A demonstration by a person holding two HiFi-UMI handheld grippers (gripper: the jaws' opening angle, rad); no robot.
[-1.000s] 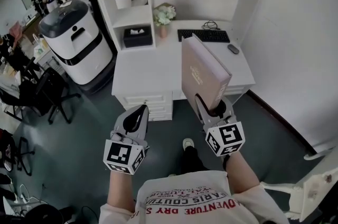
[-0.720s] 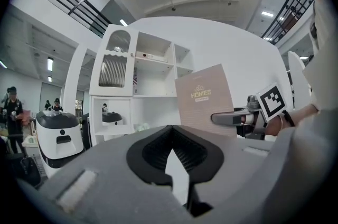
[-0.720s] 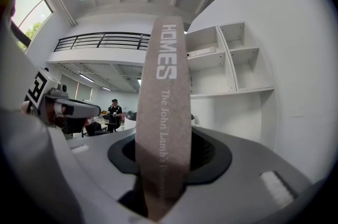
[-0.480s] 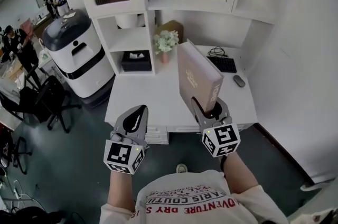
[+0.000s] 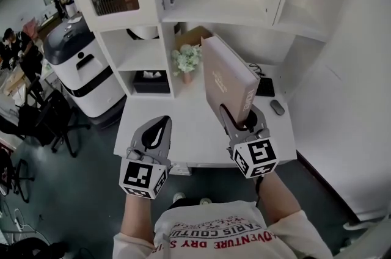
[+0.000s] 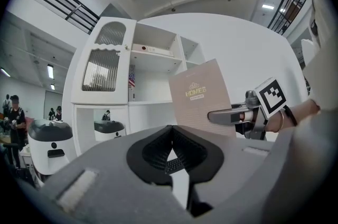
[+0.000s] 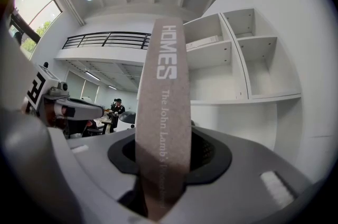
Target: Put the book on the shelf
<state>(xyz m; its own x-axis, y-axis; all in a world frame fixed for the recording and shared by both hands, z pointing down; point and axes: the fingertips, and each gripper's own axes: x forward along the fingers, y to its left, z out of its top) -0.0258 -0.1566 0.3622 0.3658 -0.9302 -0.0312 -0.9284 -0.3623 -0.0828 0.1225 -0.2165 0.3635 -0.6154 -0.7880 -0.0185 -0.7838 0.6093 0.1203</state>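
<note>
A tan hardcover book (image 5: 226, 83) stands upright over the white desk, spine toward me. My right gripper (image 5: 243, 120) is shut on its lower end. In the right gripper view the spine (image 7: 166, 112) rises from between the jaws of that gripper (image 7: 161, 165), with the open white shelf compartments (image 7: 232, 59) behind it. The shelf unit (image 5: 220, 7) rises above the desk, just beyond the book's top. My left gripper (image 5: 157, 129) hangs shut and holds nothing, left of the book over the desk's front edge. The left gripper view shows the book's cover (image 6: 203, 96) beyond the jaws of the left gripper (image 6: 171, 151).
On the white desk (image 5: 183, 123) stand a flower vase (image 5: 186, 62), a keyboard (image 5: 264, 85) and a mouse (image 5: 277, 107). A black tissue box (image 5: 149, 77) sits in a low cubby. A white-and-black machine (image 5: 79, 62) and an office chair (image 5: 49, 117) are at the left.
I have come closer to the desk. The book in my right gripper has moved forward and up toward the shelves. The left gripper has kept its place beside it.
</note>
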